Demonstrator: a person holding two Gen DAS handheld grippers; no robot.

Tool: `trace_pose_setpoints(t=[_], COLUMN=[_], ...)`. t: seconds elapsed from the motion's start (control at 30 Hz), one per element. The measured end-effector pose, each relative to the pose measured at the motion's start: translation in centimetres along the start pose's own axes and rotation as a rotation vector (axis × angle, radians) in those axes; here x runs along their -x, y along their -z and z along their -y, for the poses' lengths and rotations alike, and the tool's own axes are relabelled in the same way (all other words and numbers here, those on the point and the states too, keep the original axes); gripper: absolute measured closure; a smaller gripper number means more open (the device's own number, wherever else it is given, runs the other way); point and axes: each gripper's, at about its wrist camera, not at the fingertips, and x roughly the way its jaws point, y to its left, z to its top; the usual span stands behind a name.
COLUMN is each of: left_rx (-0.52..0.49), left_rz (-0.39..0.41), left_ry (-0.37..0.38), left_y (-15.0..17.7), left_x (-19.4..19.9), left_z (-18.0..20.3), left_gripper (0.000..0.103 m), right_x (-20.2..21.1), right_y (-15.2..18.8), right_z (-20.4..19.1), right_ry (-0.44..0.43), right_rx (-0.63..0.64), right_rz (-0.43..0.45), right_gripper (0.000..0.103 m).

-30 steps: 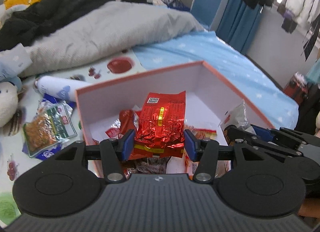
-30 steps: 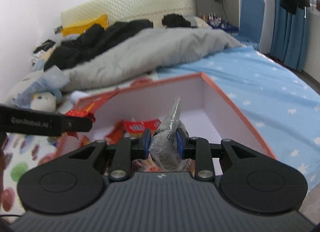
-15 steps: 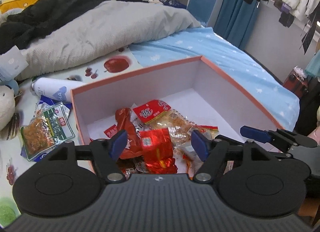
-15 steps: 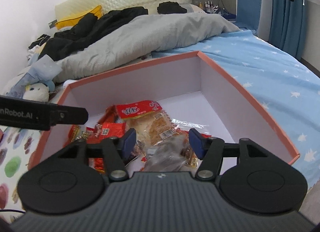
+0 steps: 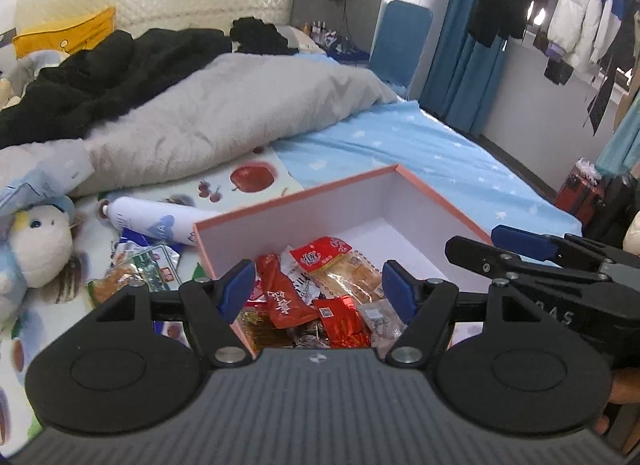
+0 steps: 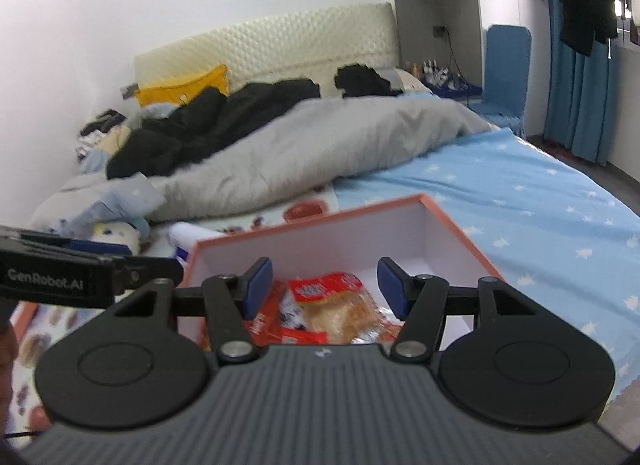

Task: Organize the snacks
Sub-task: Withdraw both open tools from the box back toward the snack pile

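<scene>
Only leftward: loose snack packet.

place: home bedroom | evidence: bed, duvet, hanging clothes

Soft daylight, fisheye bending, right view blurred

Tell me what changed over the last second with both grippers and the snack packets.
The left gripper let go of the crinkled red foil packet, which now lies in the orange-rimmed white box. The right gripper released its clear grey packet. Both jaws now stand open and empty, and both grippers have drawn up and back from the box. The box and the green snack bag beside it stayed put.
</scene>
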Motion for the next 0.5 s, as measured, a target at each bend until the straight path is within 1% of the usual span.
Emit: trace_pose_setpoints(t=[0.17, 0.37, 0.5], left_rx=[0.004, 0.033, 0.050], left_rz=[0.035, 0.083, 0.102], left_ry=[-0.007, -0.011, -0.023], left_y=[0.2, 0.7, 1.3], left_x=[3.1, 6.3, 7.9], left_z=[-1.0, -2.2, -3.0], left_gripper=[0.027, 0.024, 0.023], right_x=[1.7, 2.8, 3.3], right_y=[-0.5, -0.8, -0.7], right_z=[-1.6, -3.6, -5.1], right_ry=[-0.034, -0.073, -0.096], right_rx=[0.004, 0.001, 0.031], right_rz=[0.020, 0.029, 0.035], right_gripper=[0.042, 0.042, 0.042])
